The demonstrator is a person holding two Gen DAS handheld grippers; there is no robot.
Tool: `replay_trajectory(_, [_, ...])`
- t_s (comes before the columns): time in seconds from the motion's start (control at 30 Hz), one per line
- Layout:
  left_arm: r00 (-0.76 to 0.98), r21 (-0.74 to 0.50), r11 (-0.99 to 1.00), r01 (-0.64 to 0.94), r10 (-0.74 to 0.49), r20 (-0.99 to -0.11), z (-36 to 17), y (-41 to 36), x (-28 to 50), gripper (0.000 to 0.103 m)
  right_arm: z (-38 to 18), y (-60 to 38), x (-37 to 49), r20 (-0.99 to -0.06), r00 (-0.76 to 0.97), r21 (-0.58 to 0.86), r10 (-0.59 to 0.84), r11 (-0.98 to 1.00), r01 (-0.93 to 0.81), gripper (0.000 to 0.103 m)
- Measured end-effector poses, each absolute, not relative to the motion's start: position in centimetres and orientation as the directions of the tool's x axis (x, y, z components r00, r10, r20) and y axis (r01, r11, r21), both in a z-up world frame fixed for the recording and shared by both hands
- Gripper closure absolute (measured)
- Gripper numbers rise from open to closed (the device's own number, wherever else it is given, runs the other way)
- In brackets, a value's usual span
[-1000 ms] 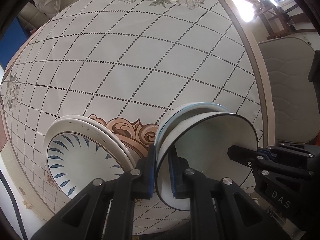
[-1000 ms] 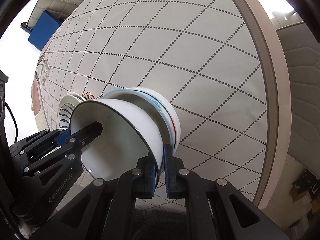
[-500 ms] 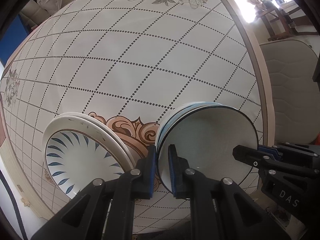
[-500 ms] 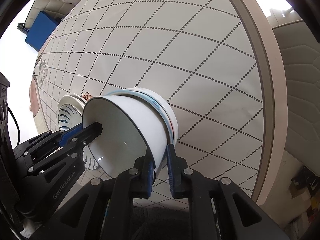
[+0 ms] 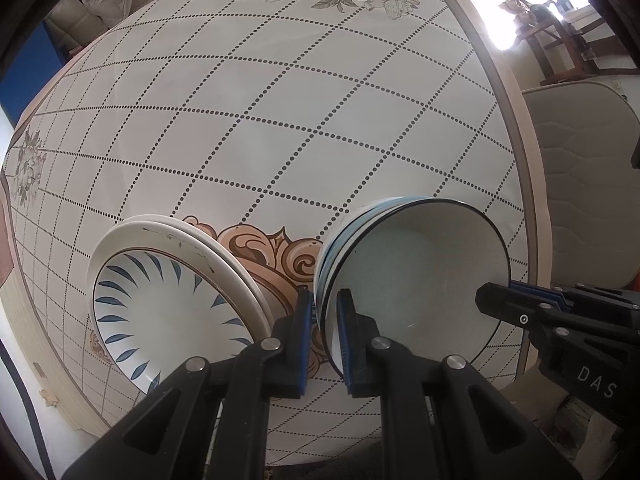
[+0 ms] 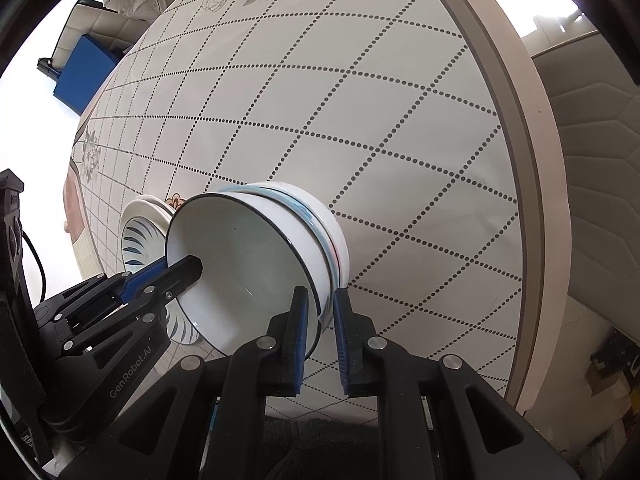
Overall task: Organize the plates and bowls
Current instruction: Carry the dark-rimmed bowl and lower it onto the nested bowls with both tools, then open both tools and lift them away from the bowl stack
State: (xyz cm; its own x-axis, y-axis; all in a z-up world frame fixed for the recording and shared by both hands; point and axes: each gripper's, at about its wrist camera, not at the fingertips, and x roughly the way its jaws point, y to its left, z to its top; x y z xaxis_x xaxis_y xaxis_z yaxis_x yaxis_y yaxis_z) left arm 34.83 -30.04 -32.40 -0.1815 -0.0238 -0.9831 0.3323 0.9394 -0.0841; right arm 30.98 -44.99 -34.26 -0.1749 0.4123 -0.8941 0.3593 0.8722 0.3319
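Down into the stack goes the black-rimmed top bowl (image 5: 416, 280): a second ago it sat cocked above the others, and it now nests deeper and more level in the lower bowls (image 5: 340, 236). Since then the right gripper (image 6: 320, 312) has eased its jaws a little apart.

Farthest left on the table (image 5: 280, 120) sits a short pile of plates (image 5: 160, 312), glossy white ceramic. The uppermost has blue leaf strokes fanned around its well and a thin dark line inside the rim. A brown scroll motif (image 5: 272, 252) printed on the tabletop shows between the plates and the bowls, which stand near each other but apart.

The left gripper (image 5: 324, 320) comes down steeply and is clenched on the near-left rim of the top bowl, one blue pad inside and one outside. Its black fingers hide that stretch of rim and part of the plates' edge. The bowls are smooth, round and deep; the lower ones carry pale blue bands at the lip.

Across the bowl, the right gripper straddles the opposite rim with slack pads, and a sliver of gap shows on each side of the wall, so it looks released rather than grasping.

The tabletop is glossy and cream, crossed by dotted diamond lines, with grey flowers at its far edge and a tan rim. Beyond that rim on the right stands a quilted, padded chair (image 5: 580, 200).
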Motion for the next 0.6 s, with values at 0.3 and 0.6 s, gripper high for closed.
replay_trajectory(0.3, [-0.057, -0.028, 0.962, 0.272, -0.012, -0.998, -29.7, -29.4, 33.9, 0.089, -31.9, -44.6, 31.0, -0.933, -0.137, 0.286, 0.333, 0.917, 0.279, 0.087])
replay_trajectory(0.6, [0.084, 0.021, 0.98, 0.197, 0.004, -0.996, -25.1, -27.7, 30.8, 0.089, -26.1, -44.9, 29.2, -0.982, -0.02, 0.181, 0.187, 0.971, 0.158, 0.072])
